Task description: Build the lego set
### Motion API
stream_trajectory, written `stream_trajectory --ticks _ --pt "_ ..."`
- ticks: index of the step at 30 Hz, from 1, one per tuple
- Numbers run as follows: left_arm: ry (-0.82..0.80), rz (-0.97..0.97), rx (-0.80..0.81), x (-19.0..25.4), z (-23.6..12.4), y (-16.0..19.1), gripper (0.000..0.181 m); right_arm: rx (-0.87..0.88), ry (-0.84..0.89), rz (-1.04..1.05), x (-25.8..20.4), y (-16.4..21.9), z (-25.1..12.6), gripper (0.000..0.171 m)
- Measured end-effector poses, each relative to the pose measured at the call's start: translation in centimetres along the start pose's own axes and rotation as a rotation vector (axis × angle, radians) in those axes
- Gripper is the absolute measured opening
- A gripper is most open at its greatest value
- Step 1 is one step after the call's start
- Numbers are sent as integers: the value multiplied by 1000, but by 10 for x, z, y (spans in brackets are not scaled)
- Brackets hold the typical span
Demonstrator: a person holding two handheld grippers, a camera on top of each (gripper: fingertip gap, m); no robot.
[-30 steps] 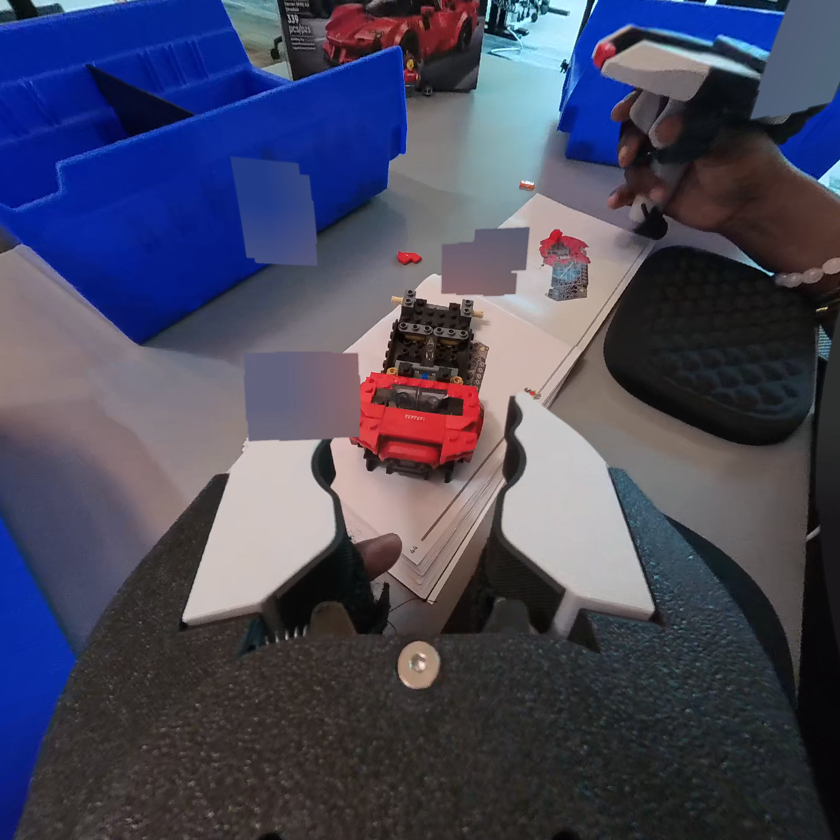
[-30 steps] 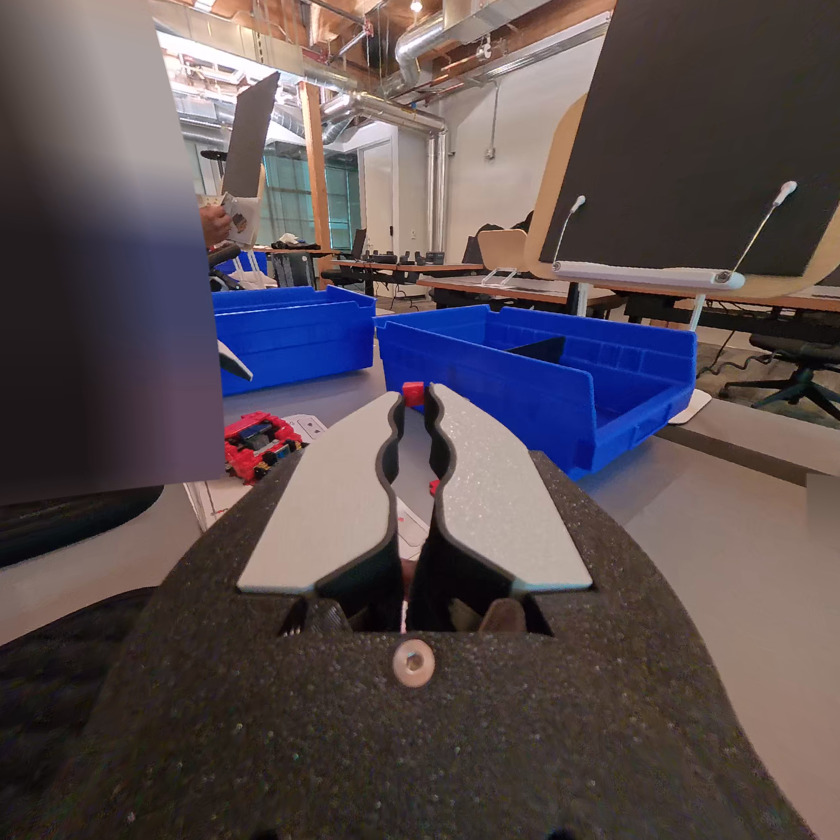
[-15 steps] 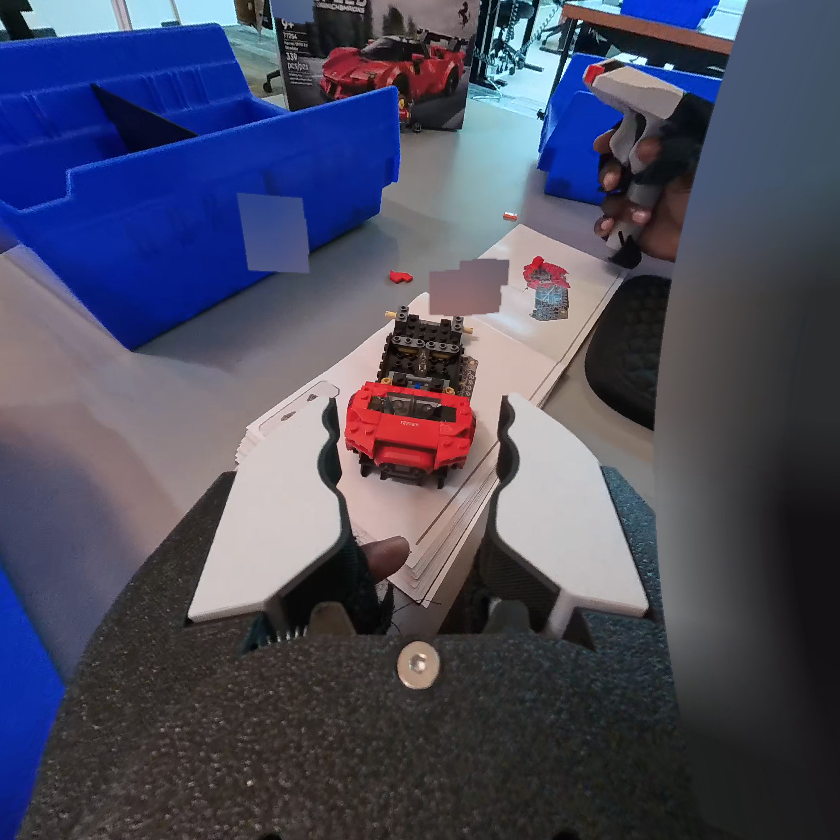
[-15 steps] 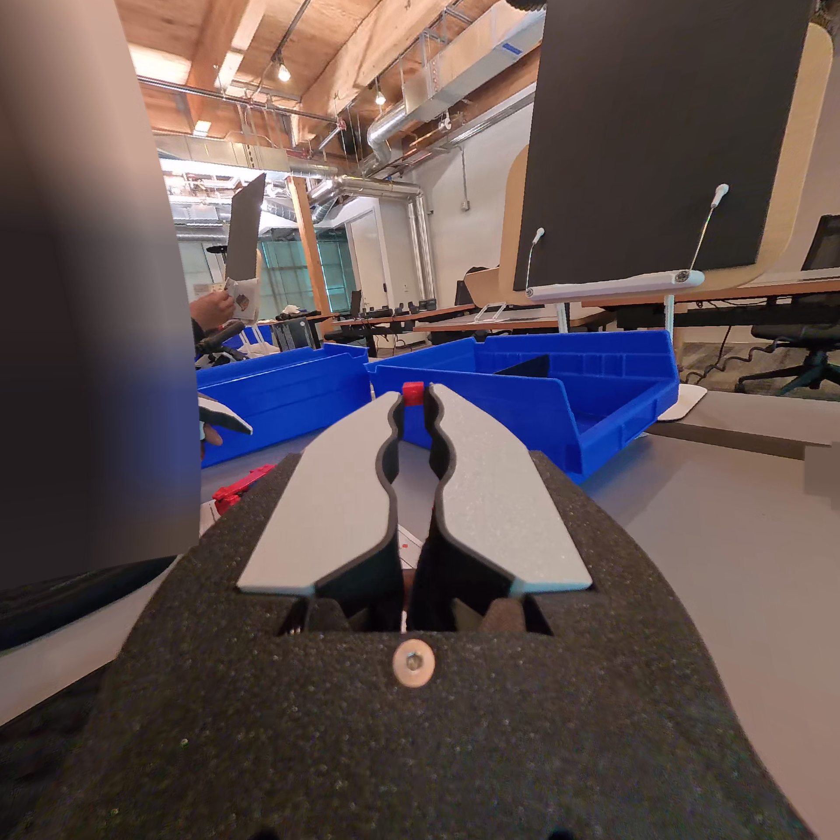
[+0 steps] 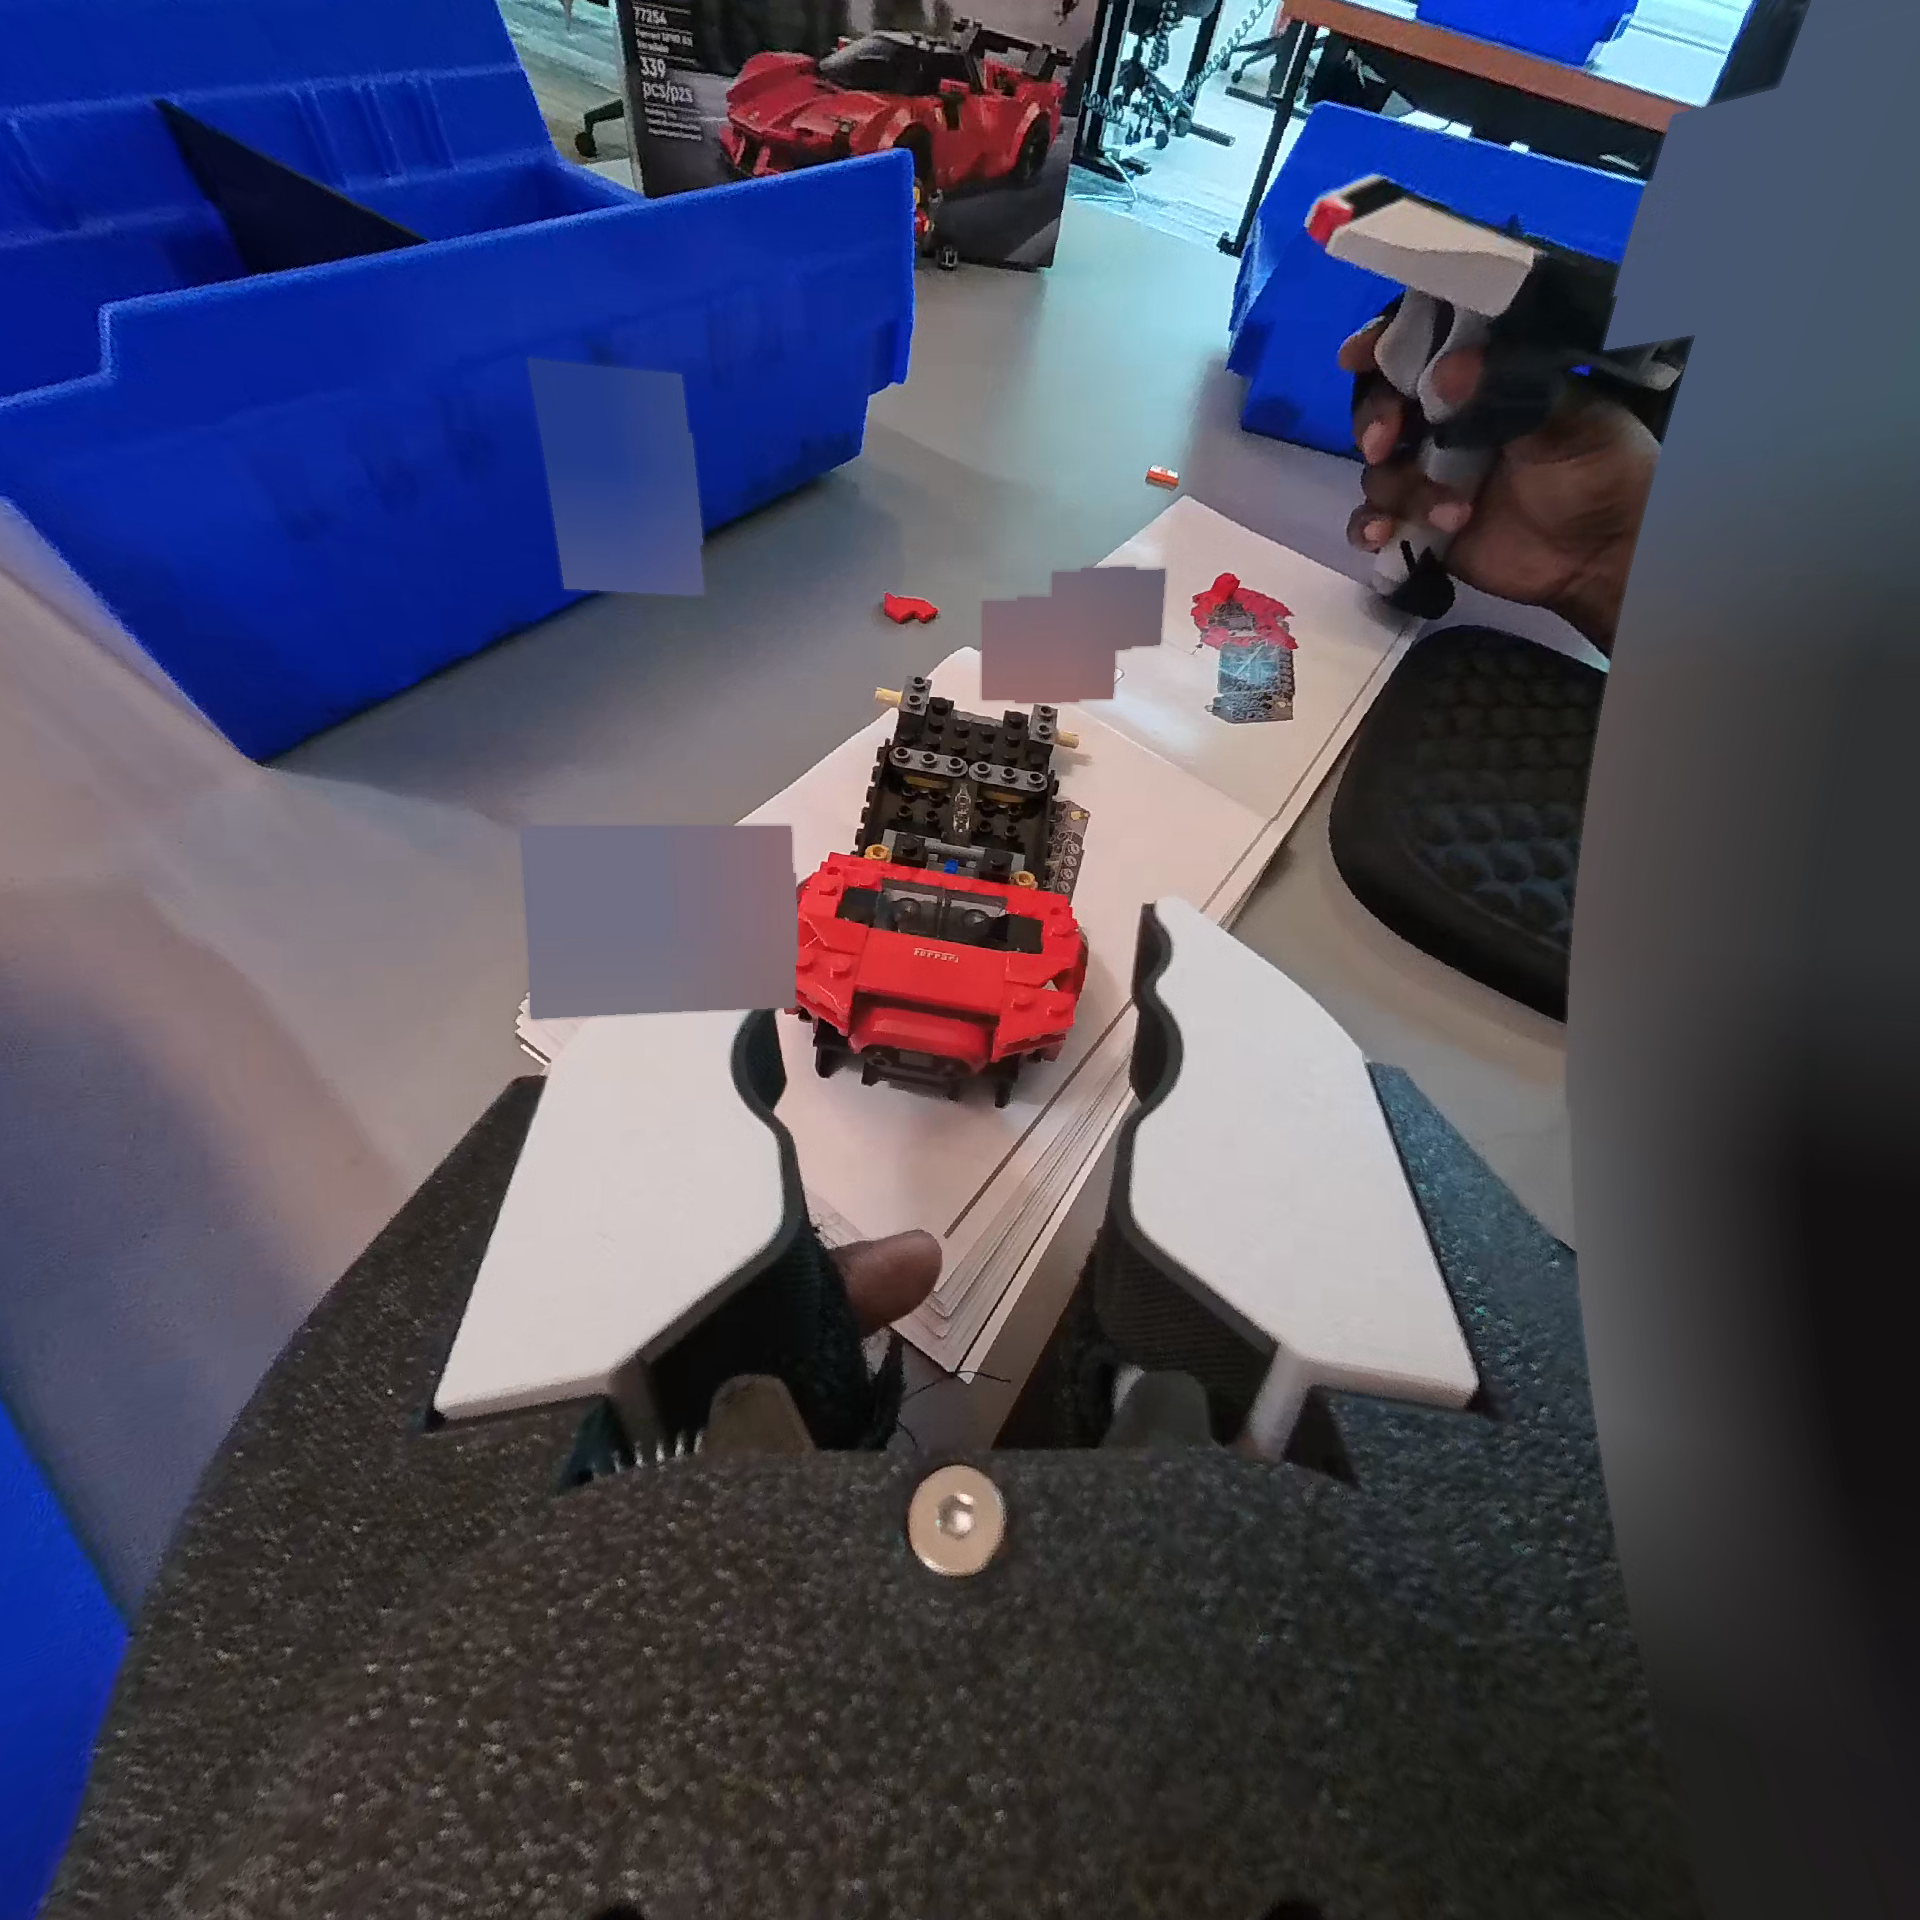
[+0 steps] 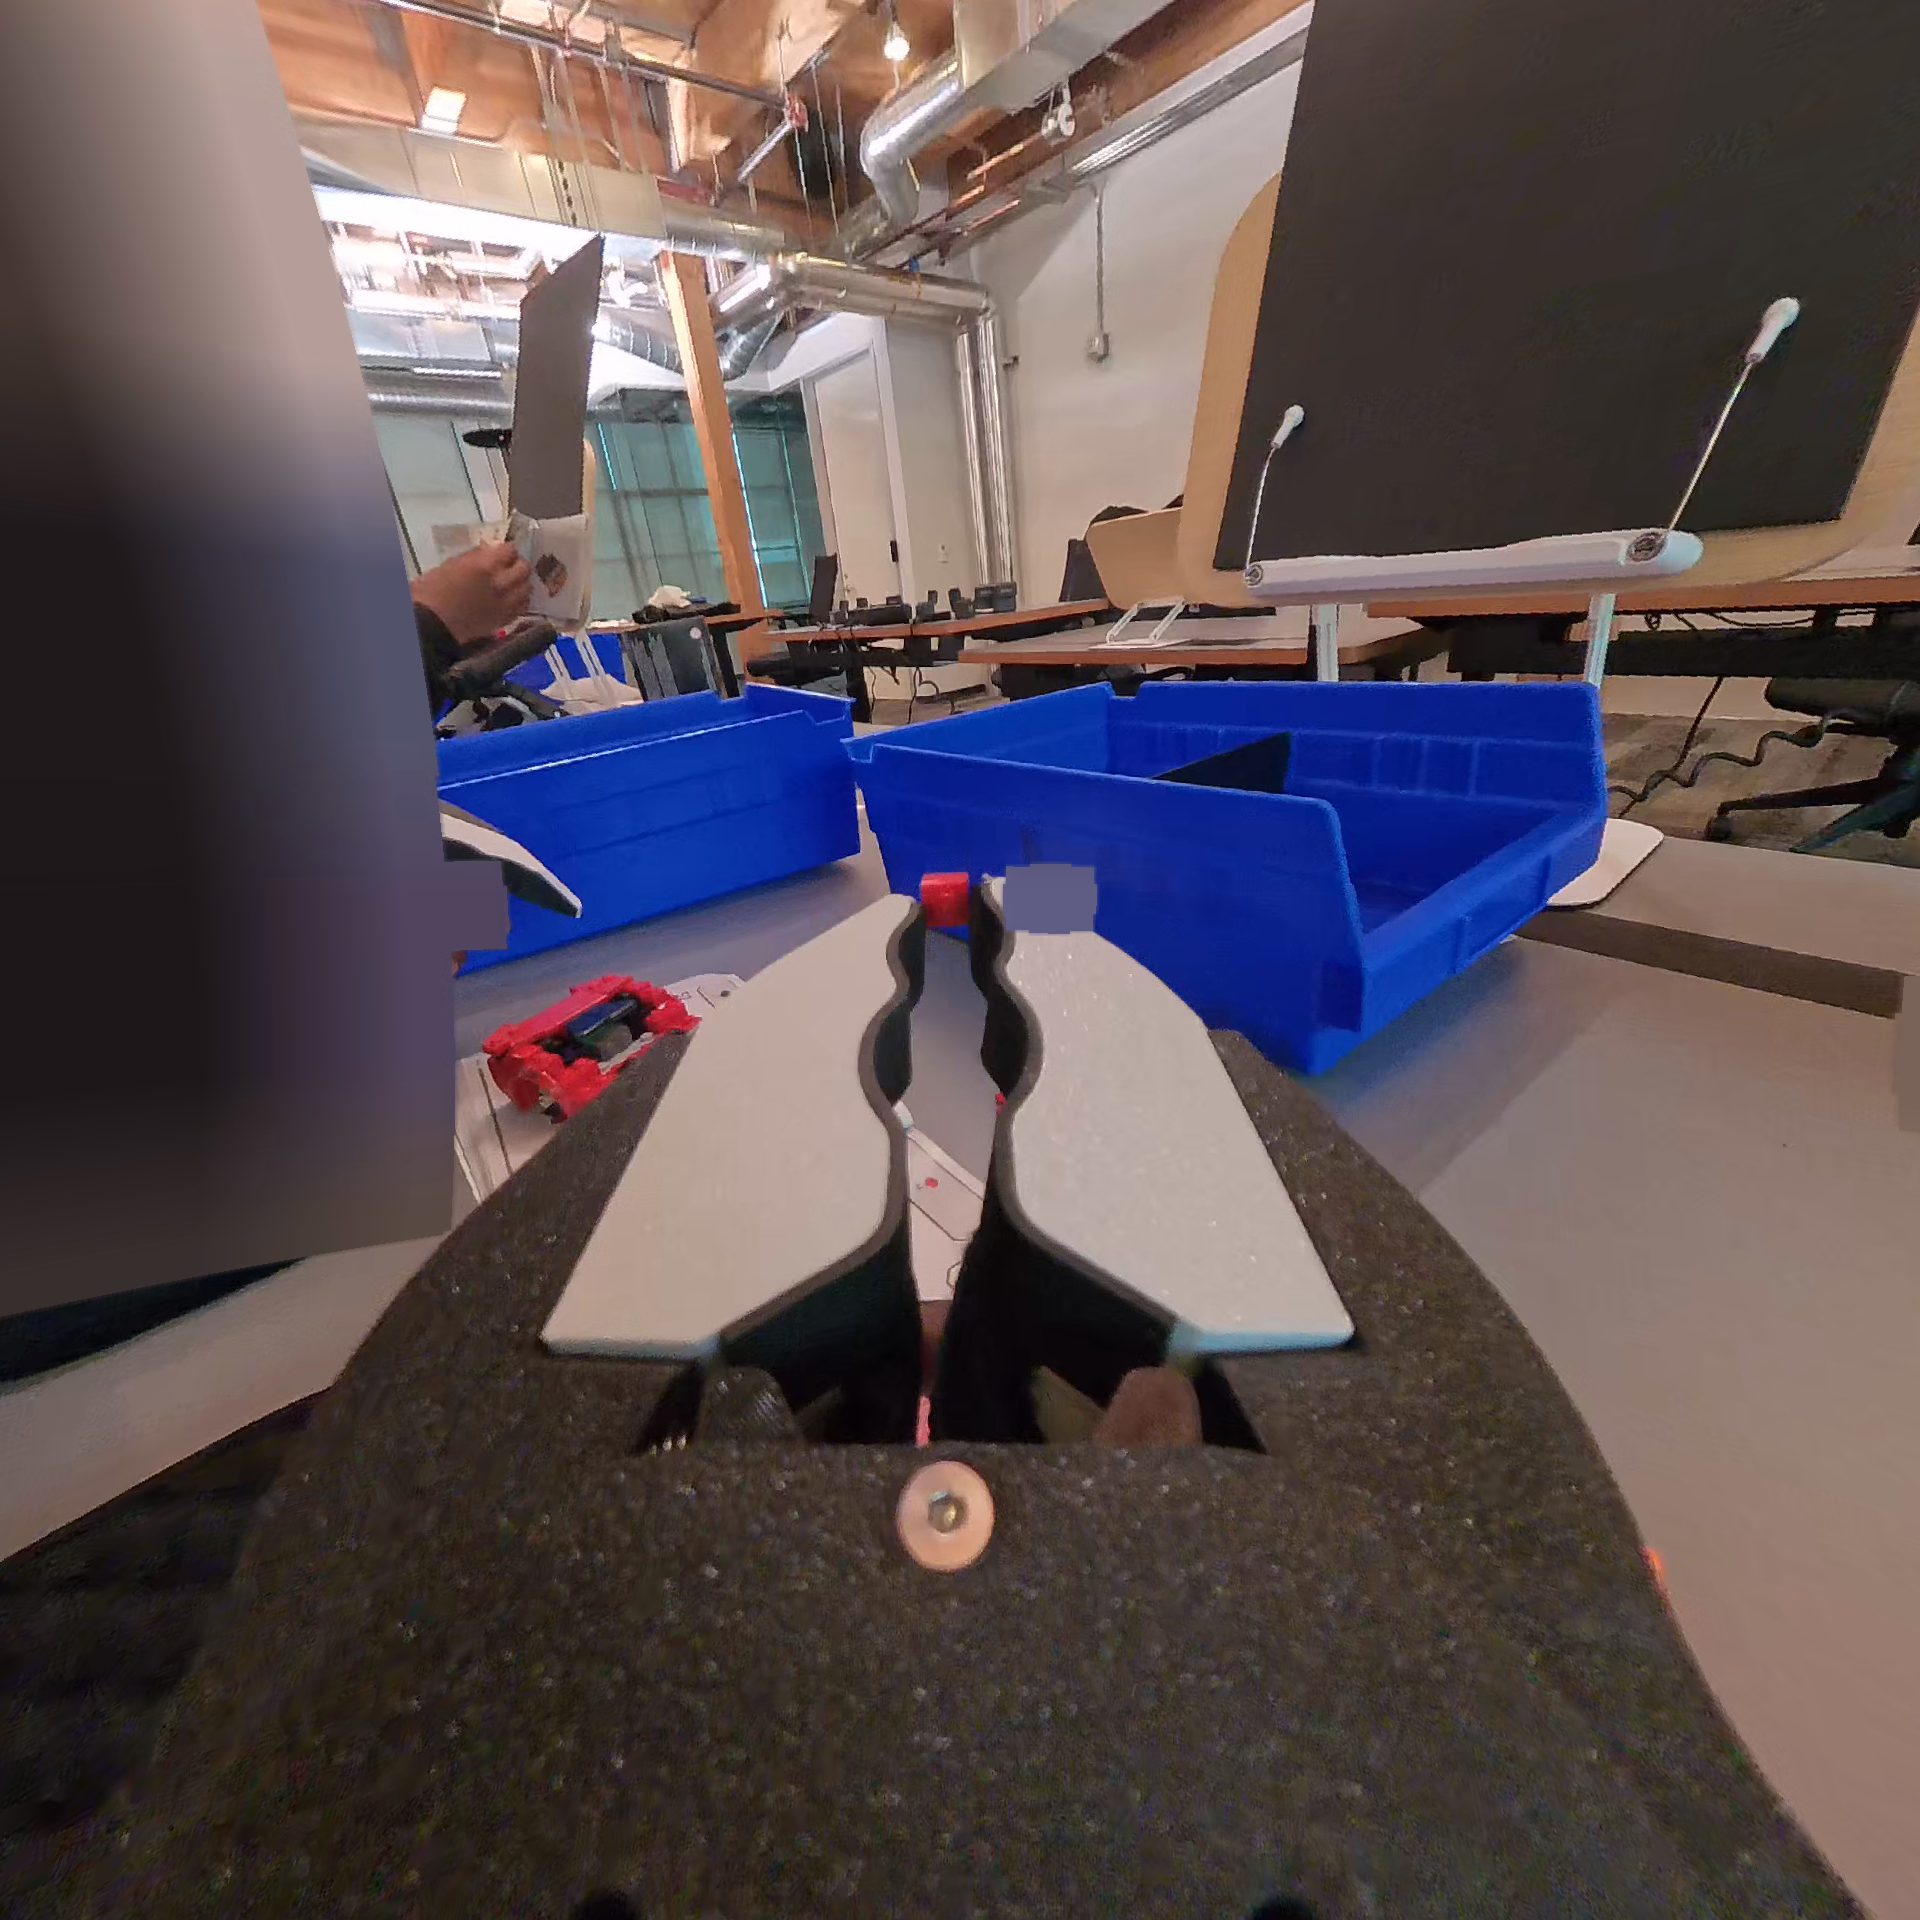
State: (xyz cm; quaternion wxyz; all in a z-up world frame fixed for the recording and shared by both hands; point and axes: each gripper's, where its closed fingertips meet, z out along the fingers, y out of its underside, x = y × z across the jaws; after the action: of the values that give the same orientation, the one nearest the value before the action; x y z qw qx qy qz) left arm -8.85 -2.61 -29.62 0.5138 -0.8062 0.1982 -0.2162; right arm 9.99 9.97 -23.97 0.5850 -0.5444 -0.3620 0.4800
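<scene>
A partly built red and black lego car [image 5: 940, 914] stands on the open instruction booklet [image 5: 1174, 790]; it also shows in the right wrist view [image 6: 582, 1039]. My left gripper [image 5: 951, 966] is open and empty, just short of the car's red end. My right gripper [image 6: 948, 904] is shut on a small red brick [image 6: 943, 896] and is held in the air; in the left wrist view it is up at the right [image 5: 1340, 218], beyond the booklet. A loose red piece [image 5: 909, 608] and a tiny orange piece [image 5: 1162, 476] lie on the grey table.
A big blue bin [image 5: 436, 416] stands left of the booklet, another blue bin [image 5: 1351, 260] at the far right. The lego set box [image 5: 842, 114] stands behind. A black wrist pad [image 5: 1455, 821] lies right of the booklet. In the right wrist view two blue bins [image 6: 1247, 862] stand ahead. Tip to tip, the grippers are about 25 cm apart. The loose red piece [image 5: 909, 608] sits 15 cm or so from the ends of my right fingers.
My left gripper has drawn slightly nearer the car. My right gripper, still shut on the red brick, tipped up and then levelled again, staying raised at the right.
</scene>
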Motion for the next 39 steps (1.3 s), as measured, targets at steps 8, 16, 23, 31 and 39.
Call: stream_trajectory --ticks 8,16,23,31,39 --pt "9 -11 -14 0 1 2 62 15 -6 25 1 -1 -1 8" --pt "32 -14 13 2 -1 0 62 -165 -120 -101 -21 13 14 8" --pt "49 -39 56 1 -5 -4 61 -473 -320 -130 -60 36 34 8" --pt "88 -16 94 7 -9 -7 62 -1036 -668 -309 -125 99 60 9" --pt "82 33 78 12 -7 -4 62 -1214 -769 -497 -132 120 84 9"
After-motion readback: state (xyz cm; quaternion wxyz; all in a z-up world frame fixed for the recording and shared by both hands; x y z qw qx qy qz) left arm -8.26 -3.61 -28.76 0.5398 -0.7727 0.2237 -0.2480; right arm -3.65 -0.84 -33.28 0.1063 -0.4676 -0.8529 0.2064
